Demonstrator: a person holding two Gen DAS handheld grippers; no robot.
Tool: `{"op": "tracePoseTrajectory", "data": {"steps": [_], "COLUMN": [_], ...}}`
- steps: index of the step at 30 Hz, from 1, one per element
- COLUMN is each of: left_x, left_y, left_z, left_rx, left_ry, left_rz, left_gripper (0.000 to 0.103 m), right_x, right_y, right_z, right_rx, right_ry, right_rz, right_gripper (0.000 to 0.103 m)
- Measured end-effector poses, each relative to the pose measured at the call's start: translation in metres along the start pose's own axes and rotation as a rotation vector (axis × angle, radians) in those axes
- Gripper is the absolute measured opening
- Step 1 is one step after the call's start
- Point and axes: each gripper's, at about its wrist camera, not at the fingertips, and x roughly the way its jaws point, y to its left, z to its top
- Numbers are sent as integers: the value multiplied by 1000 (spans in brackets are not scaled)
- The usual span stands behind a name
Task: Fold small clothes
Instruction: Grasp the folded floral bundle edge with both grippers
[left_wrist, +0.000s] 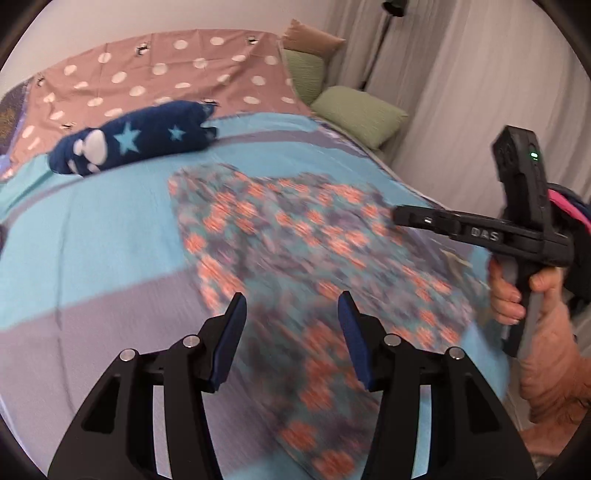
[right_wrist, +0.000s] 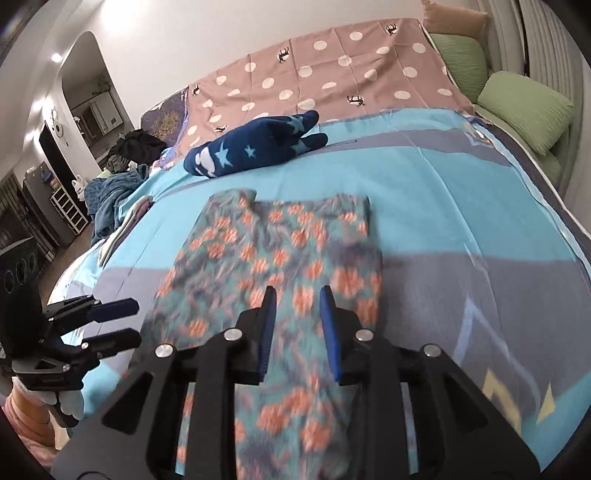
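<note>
Floral garment (right_wrist: 280, 266) lies flat on the bed (right_wrist: 461, 192), directly below both tools. Right gripper (right_wrist: 297, 295) and left gripper (left_wrist: 291, 302) hover above it with jaws apart, empty. Its long axis runs away from them, the right seemingly more central.

L wrist: low, close over bed (left_wrist: 92, 229), faces headboard | R wrist: same | shared: floral garment (right_wrist: 280, 258)

Floral garment (right_wrist: 280, 258): teal-grey cloth with orange flowers, lying flat on the bed, long, upper edge stepped, blurred. Navy star-print garment (right_wrist: 255, 147): rolled into a bundle, lying at 11 o'clock from it, well apart.
</note>
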Motion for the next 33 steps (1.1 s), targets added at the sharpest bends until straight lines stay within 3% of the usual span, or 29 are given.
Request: {"op": "tracePoseTrajectory", "data": {"steps": [4, 7, 10, 15, 21, 24, 33], "left_x": [20, 50, 55, 50, 51, 53, 61], "left_y": [26, 40, 45, 45, 47, 46, 52], "left_z": [13, 4, -3, -1, 0, 1, 5], "left_rx": [-71, -76, -99, -89, -93, -86, -106], "left_ry": [36, 104, 100, 106, 108, 109, 108], "left_rz": [32, 78, 53, 37, 19, 15, -44], "left_gripper": [60, 60, 63, 63, 67, 68, 72], "right_x": [28, 52, 45, 24, 19, 26, 47], "right_y": [-9, -20, -27, -38, -52, -52, -43], "right_z": [2, -7, -7, -1, -10, -17, -7], "right_rx": [-23, -50, -16, 29, 49, 35, -9], "right_ry": [69, 111, 88, 62, 123, 177, 183], "right_rz": [-57, -100, -57, 4, 47, 121, 184], "right_gripper": [27, 38, 41, 60, 65, 71, 75]}}
